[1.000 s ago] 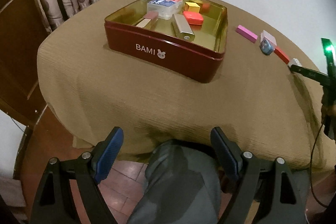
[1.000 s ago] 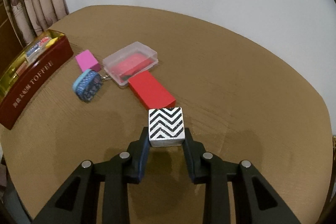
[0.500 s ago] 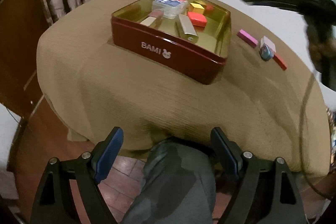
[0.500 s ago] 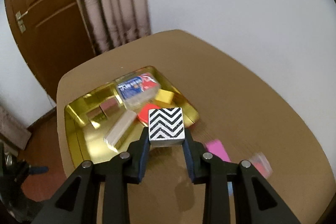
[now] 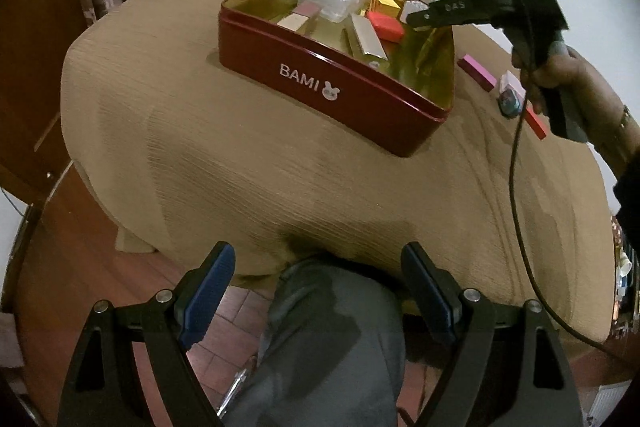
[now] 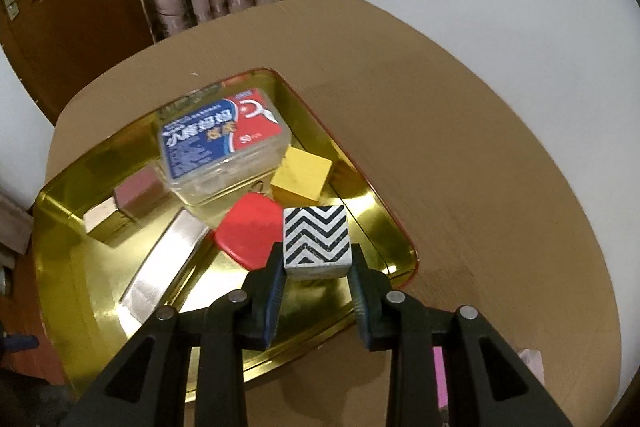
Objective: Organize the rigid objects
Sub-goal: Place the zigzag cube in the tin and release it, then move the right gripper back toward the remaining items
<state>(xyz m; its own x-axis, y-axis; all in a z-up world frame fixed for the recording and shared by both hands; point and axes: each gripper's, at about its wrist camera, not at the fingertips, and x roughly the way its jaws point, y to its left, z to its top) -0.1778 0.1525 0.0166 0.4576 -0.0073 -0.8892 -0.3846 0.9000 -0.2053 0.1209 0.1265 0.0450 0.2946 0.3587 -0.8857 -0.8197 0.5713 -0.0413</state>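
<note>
The right gripper (image 6: 316, 263) has its jaws clenched on a zigzag block (image 6: 316, 241), a small cube with a black-and-white chevron face, pinched by its two opposite sides so the patterned face looks up toward the camera. The block hangs above the open tin (image 6: 404, 231), a red box with a gold inside, near its right-hand wall as the right wrist view shows it. Directly under and ahead of the block lie a red tag (image 6: 248, 233) and a yellow block (image 6: 302, 179), with a clear card box (image 6: 222, 147) further back and a silver bar (image 6: 164, 267) lying slantwise to the left. The bare gold floor is nearest the jaws on the near side, so the coming move most likely turns on lowering the block straight down or slightly toward the camera, clear of the red tag. The block is square, so no long axis matters to how it is set down. The left gripper (image 5: 318, 291) hangs off the near edge of the worktop (image 5: 240, 167), jaws released and holding nothing, well apart from the tin; the right hand is plainly the nearer one. A pink block (image 5: 476, 73) and other small items wait on the worktop beyond the tin.
</note>
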